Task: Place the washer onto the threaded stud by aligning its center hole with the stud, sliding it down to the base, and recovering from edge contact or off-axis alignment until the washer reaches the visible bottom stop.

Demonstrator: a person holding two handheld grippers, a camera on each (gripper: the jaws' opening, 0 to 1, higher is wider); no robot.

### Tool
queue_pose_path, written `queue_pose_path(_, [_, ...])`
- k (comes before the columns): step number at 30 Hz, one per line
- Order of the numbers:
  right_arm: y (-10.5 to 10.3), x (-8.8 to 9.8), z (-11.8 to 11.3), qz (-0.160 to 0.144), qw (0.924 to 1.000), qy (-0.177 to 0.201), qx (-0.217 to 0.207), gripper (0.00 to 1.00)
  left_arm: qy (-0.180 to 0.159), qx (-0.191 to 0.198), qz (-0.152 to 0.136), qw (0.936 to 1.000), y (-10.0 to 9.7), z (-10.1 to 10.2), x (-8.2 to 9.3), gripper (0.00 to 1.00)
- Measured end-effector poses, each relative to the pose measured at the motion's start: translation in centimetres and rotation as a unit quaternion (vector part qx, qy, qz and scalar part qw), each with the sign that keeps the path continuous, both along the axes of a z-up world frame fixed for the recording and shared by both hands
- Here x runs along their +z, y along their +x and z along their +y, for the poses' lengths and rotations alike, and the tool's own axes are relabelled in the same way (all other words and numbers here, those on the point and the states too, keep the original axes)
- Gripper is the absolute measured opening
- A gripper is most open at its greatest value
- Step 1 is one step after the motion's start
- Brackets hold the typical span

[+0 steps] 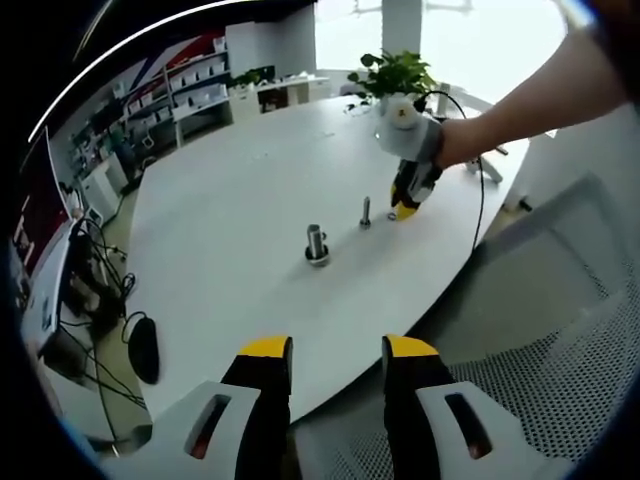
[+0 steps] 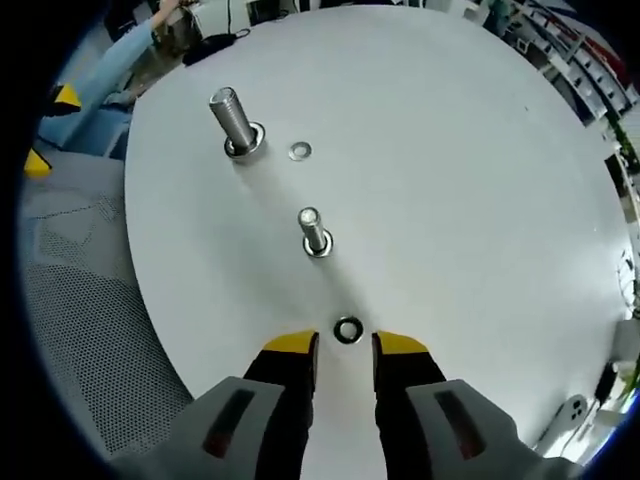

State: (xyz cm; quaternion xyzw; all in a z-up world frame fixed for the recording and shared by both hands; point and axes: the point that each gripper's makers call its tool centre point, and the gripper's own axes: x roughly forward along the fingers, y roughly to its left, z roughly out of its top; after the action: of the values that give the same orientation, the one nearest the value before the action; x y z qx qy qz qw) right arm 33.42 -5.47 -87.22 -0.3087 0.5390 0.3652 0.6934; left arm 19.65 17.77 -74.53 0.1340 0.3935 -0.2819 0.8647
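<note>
Right gripper (image 2: 345,345) jaws apart, washer (image 2: 348,330) on table (image 2: 480,200) just ahead (stud (image 2: 313,231) beyond); left gripper (image 1: 337,352) jaws apart.

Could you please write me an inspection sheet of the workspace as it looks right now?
Surface: white round table, bare apart from the hardware.
Job's things: large threaded stud and small stud stand upright, both bare; one washer lies flat just ahead of the right claw, a second washer lies beside the large stud.
Clutter: potted plant at the table's far edge.
Grippers: left claw open, empty, held back off the table edge; right claw open, low over the near washer, not gripping it.
Cables: black cable trailing from the right gripper; floor cables left of the table.
Surroundings: mesh chair, shelving.
</note>
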Motion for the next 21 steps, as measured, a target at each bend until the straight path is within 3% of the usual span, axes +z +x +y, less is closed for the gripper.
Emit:
queue_pose_path(5, [-0.31, -0.79, -0.17, 0.012, 0.9998, -0.011, 0.011, 0.24, 0.001, 0.0, 0.0, 1.0, 0.0, -0.02, -0.01, 0.34])
queue_pose_path(11, [0.01, -0.74, 0.36, 0.008, 0.9999, 0.0, 0.012, 0.21, 0.0, 0.002, 0.001, 1.0, 0.05, 0.03, 0.0, 0.34])
queue_pose_path(21, [0.14, -0.83, 0.2, 0.029, 0.9962, -0.029, 0.077, 0.17, -0.001, 0.0, 0.002, 1.0, 0.06, -0.06, 0.01, 0.34])
